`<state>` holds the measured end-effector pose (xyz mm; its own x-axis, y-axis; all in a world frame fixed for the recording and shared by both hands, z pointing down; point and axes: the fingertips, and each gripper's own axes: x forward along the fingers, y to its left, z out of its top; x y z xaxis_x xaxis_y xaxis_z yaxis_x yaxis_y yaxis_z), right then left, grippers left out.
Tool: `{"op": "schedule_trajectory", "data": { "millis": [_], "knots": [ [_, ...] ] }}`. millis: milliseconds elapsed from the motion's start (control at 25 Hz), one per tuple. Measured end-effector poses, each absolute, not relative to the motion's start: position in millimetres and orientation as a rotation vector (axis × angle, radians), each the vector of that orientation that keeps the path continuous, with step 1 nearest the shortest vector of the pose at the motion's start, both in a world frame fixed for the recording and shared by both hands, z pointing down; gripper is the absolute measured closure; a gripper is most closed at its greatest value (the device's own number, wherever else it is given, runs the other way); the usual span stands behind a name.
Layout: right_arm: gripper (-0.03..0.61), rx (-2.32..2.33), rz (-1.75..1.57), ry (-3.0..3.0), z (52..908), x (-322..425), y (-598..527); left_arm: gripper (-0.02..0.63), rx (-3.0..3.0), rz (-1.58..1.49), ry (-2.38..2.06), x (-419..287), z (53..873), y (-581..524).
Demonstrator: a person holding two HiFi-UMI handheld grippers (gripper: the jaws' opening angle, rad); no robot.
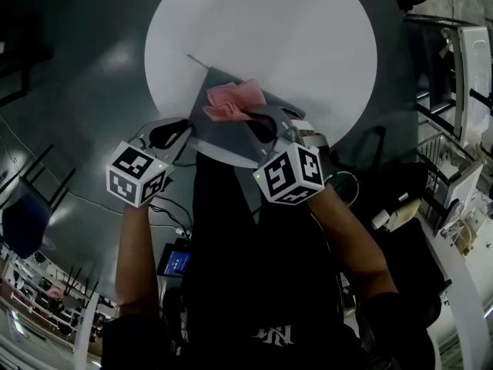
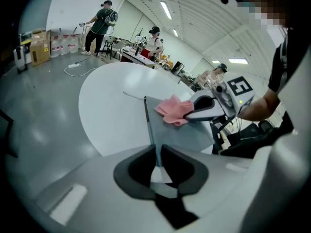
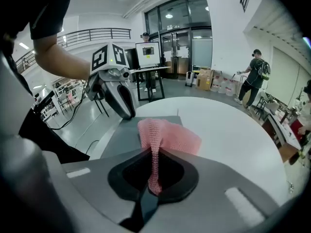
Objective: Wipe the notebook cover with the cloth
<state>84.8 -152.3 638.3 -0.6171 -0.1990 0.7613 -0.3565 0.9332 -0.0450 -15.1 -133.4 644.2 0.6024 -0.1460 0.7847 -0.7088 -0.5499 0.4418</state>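
At the near rim of the round white worktop, clamping the left claw tight on the near edge of the grey notebook, jaws together on the thin cover. Over to the right claw: pinched shut on a fold of the pink cloth, pulled into a narrow strip between the jaws. Rest of that cloth bunched on the notebook cover, just beyond the pinch. Facing each other across the notebook, both claws close in.
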Motion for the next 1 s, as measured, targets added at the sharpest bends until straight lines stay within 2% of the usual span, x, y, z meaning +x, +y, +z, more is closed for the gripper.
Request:
{"op": "schedule_trajectory", "data": {
  "millis": [480,840,1000],
  "knots": [
    [0.566,0.462,0.312,-2.17,639.5,164.7,-121.7,0.572,2.041,0.927,-0.689,-11.5,643.4,-134.1],
    [0.568,0.497,0.358,-2.077,642.7,198.8,-106.5,0.572,2.042,0.916,-0.691,-15.3,645.8,-133.3],
    [0.566,0.53,0.385,-2.146,617.3,198.4,-106.8,0.572,2.05,0.906,-0.692,-16.1,647.1,-132.3]
  ]
}}
